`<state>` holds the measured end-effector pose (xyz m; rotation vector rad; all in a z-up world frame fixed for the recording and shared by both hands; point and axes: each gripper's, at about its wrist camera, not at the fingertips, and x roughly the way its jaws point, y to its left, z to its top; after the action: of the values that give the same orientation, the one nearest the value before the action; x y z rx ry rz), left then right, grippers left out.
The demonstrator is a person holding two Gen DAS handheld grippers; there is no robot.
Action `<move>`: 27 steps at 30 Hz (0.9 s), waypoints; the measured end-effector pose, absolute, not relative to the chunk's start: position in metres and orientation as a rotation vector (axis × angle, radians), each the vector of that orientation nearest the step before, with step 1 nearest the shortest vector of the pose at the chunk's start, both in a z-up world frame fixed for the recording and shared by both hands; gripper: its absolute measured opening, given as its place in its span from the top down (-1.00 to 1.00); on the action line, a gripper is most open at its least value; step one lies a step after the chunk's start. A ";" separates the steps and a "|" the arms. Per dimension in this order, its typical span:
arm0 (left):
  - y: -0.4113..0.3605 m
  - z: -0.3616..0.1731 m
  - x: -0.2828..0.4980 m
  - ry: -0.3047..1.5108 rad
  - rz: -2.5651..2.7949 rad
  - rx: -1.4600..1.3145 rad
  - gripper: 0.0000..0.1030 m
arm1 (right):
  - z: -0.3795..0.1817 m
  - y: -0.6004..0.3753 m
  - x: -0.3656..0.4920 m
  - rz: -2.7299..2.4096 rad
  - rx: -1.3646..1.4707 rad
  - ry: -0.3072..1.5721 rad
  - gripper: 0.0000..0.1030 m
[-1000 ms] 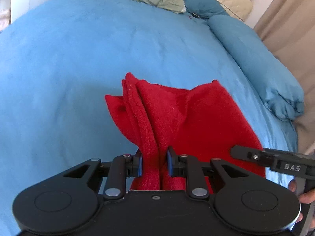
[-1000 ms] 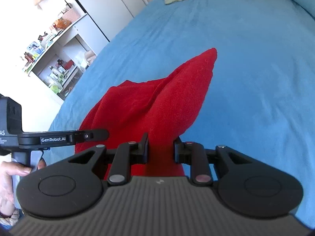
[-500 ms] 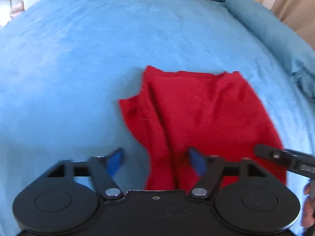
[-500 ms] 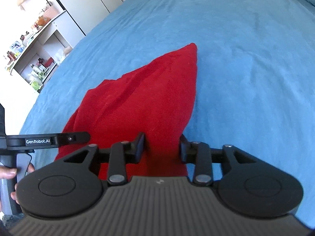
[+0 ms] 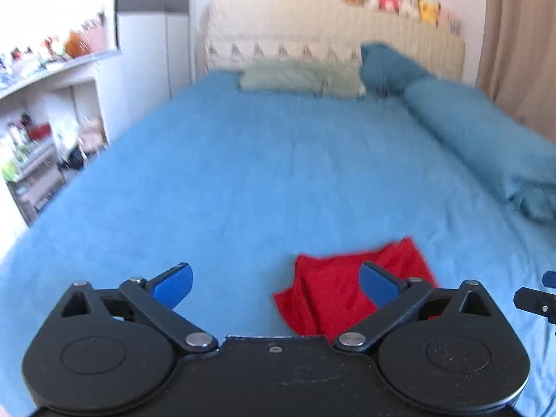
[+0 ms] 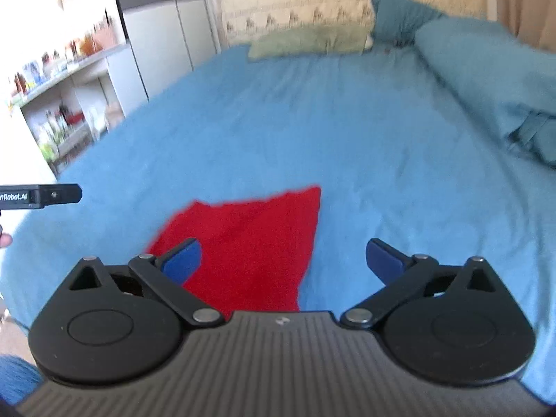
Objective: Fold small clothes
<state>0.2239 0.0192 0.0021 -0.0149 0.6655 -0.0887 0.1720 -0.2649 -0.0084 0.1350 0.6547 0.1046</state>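
- The red cloth (image 5: 333, 295) lies folded on the blue bedspread (image 5: 264, 173), near the foot of the bed and well apart from the pillows at the headboard.
- In the left wrist view the cloth sits low and right of centre, its left edge rumpled into ridges and its far right corner pointing up toward the rolled blue duvet (image 5: 486, 146).
- In the right wrist view the same cloth (image 6: 250, 239) spreads as a flat wedge, its sharpest corner pointing away toward the headboard.
- The left gripper (image 5: 274, 283) has its jaws spread fully wide; they have just been opening, and nothing is pinched between them. The cloth shows behind its right finger, free of both blue pads (image 5: 173, 283).
- The right gripper (image 6: 283, 260) is likewise spread fully wide, its jaws having just been opening, with no hold on anything. The cloth lies below and beyond its left finger, untouched by the pads (image 6: 184, 260).
- The tip of the right gripper shows at the right edge of the left wrist view, beside the cloth.
- The left gripper's body (image 6: 52, 195) shows at the left edge of the right wrist view, above the bedspread.
- A green pillow (image 5: 299, 78) and a dark blue pillow (image 5: 389, 66) rest against the cream headboard (image 5: 312, 34), far from the cloth.
- Cluttered shelves (image 5: 41, 111) stand left of the bed; both views are blurred.
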 end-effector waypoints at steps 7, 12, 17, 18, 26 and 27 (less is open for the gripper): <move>0.018 0.048 0.147 0.712 -0.073 0.014 -1.00 | 0.050 -0.250 0.102 0.015 0.115 0.667 -1.00; 0.011 0.045 0.089 0.721 -0.074 0.028 -1.00 | 0.061 -0.237 0.056 -0.026 0.097 0.715 -1.00; 0.002 0.029 0.051 0.752 -0.049 0.086 -1.00 | 0.048 -0.234 0.020 -0.060 0.107 0.785 -1.00; 0.000 0.026 0.044 0.753 -0.044 0.098 -1.00 | 0.044 -0.232 0.013 -0.067 0.100 0.792 -1.00; -0.010 0.012 0.020 0.757 -0.085 0.119 -1.00 | 0.017 -0.220 -0.021 -0.076 0.071 0.849 -1.00; -0.010 0.012 0.019 0.755 -0.088 0.125 -1.00 | 0.015 -0.220 -0.023 -0.076 0.074 0.853 -1.00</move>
<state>0.0188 -0.0103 0.0120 0.1248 0.7550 -0.0876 -0.0233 -0.2204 0.0147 0.0739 0.8527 -0.0764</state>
